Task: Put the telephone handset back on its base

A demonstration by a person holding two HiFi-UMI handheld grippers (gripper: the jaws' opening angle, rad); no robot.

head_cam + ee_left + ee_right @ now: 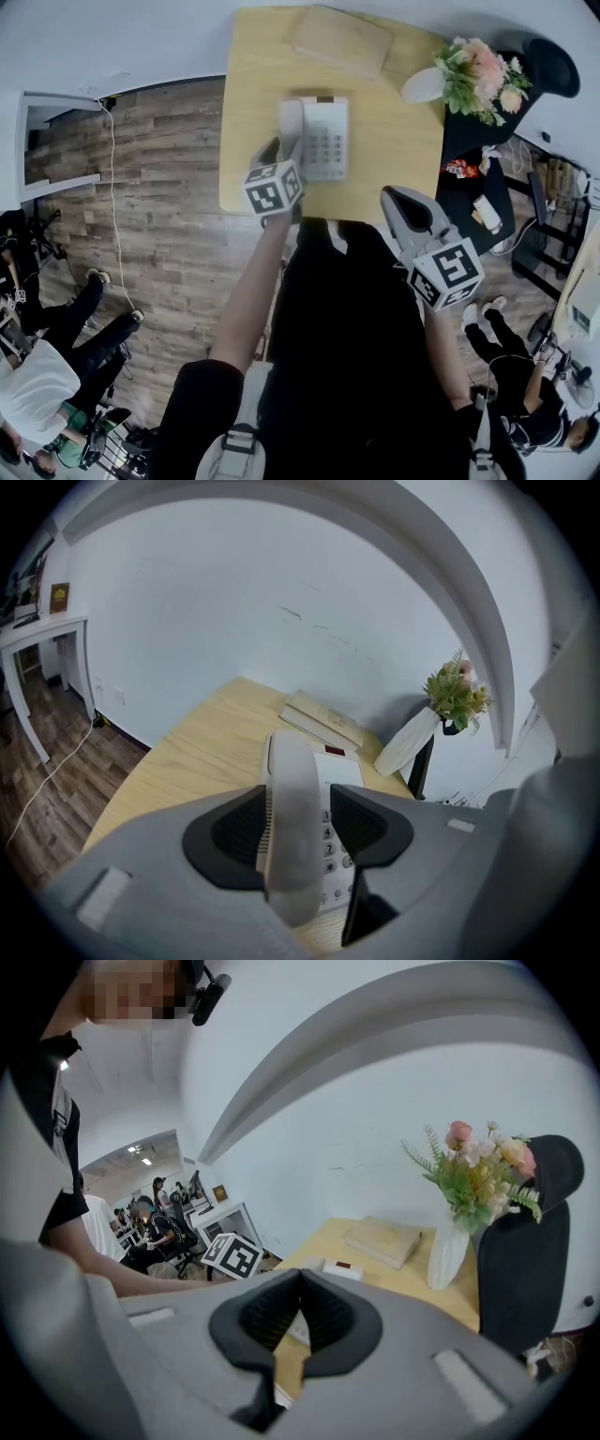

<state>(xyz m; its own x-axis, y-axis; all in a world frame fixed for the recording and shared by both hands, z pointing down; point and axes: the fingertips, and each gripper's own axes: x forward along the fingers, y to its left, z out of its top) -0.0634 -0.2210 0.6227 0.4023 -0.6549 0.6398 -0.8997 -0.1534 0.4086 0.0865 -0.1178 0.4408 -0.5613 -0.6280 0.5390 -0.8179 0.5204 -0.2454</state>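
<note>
Left gripper view has the left gripper (298,834) with fingers clamped on the handset (291,780), above the base (345,772) just beyond them; seating seems in hand, and next it likely needs lowering, then release. Right gripper (300,1321) fingers meet, empty

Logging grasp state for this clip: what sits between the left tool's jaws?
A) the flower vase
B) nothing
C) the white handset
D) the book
C: in the left gripper view, the left tool has the white handset standing between its two dark pads, in front of the telephone base.
</note>
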